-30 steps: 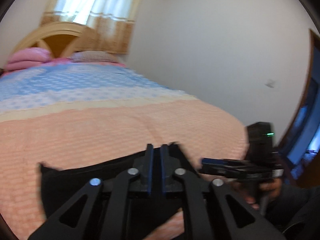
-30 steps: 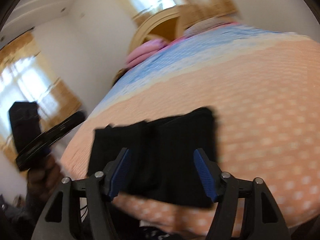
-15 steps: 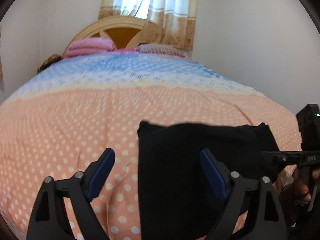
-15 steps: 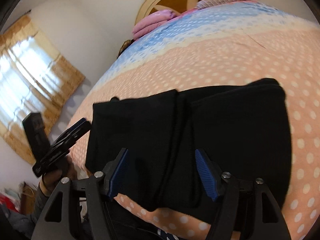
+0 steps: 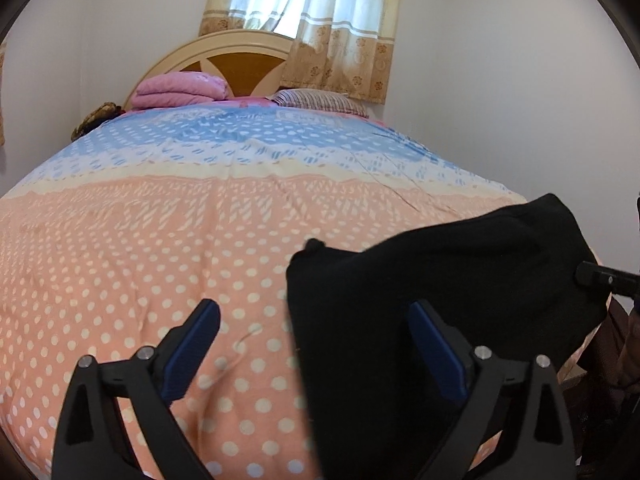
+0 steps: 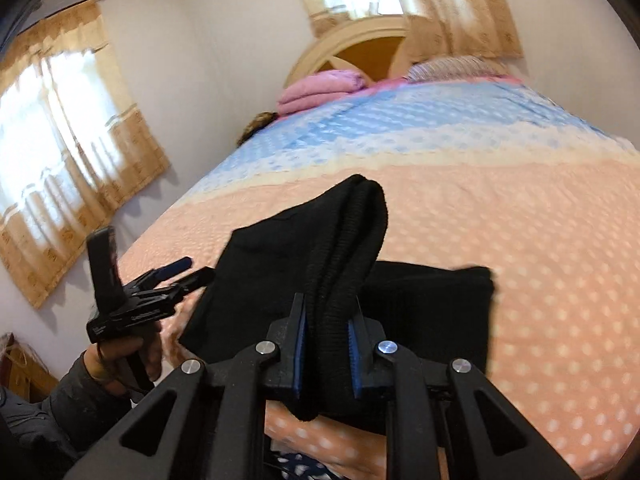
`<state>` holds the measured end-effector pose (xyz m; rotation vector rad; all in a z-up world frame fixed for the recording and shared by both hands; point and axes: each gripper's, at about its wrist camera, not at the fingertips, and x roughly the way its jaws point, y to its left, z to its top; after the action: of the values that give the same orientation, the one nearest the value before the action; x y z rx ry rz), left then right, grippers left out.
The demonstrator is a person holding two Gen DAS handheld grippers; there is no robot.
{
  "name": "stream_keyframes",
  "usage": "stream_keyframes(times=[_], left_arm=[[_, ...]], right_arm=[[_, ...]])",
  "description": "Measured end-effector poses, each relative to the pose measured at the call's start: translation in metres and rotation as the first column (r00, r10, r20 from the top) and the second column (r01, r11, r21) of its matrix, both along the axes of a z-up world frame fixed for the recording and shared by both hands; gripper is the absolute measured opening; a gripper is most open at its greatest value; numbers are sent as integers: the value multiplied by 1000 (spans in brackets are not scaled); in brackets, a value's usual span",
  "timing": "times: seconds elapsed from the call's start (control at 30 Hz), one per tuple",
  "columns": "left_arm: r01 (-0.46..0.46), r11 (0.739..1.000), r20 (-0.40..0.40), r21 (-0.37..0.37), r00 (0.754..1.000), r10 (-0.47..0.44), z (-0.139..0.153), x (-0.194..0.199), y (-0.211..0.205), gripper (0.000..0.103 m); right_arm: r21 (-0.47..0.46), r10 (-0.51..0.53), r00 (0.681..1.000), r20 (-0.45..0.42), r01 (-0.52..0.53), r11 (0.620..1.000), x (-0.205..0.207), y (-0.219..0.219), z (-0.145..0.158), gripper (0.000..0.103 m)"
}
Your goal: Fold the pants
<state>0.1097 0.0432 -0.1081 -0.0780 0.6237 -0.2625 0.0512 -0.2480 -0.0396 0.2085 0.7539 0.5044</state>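
The black pants (image 5: 440, 280) lie folded on the peach dotted bedspread (image 5: 140, 260) near its front right corner. My left gripper (image 5: 312, 312) hovers over their left edge, jaws wide and still opening, its pads touching nothing. In the right wrist view the left gripper (image 6: 192, 272) hangs beside the pants' left side. My right gripper (image 6: 326, 320) is closing on a ribbed ridge of the pants (image 6: 348, 232), which is bunched up and raised between the blue pads. The flat part (image 6: 432, 304) stays on the bed. One of the right gripper's fingers (image 5: 600, 278) shows at the pants' right edge.
A folded pink blanket (image 5: 180, 90) and a striped pillow (image 5: 320, 100) lie at the headboard (image 5: 240, 48). Curtained windows (image 6: 60, 128) are on the walls. A person's hand (image 6: 120, 356) holds the left gripper. The bed's near edge (image 6: 360, 448) runs below the right gripper.
My left jaws went from shut on the pants to wide open and let the cloth drop onto the bed. My right jaws narrowed from open onto a ridge of the pants and lifted it.
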Motion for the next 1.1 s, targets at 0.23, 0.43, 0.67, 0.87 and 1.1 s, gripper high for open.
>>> stream_keyframes(times=[0.23, 0.43, 0.67, 0.87, 1.1], left_arm=[[36, 995, -45, 89, 998, -33, -19, 12, -26, 98], [24, 988, -58, 150, 998, -16, -28, 13, -34, 103], [13, 988, -61, 151, 998, -4, -27, 10, -34, 103], [13, 990, -67, 142, 998, -3, -27, 8, -33, 103], [16, 991, -79, 130, 997, -6, -28, 9, -31, 103]], right_arm=[[2, -126, 977, -170, 128, 992, 8, -54, -58, 19], [58, -121, 974, -193, 134, 989, 10, -64, -69, 27], [-30, -200, 978, 55, 201, 979, -13, -41, -15, 44], [-97, -13, 992, 124, 25, 995, -8, 23, -8, 52], [-85, -73, 996, -59, 68, 994, 34, 16, -59, 52]])
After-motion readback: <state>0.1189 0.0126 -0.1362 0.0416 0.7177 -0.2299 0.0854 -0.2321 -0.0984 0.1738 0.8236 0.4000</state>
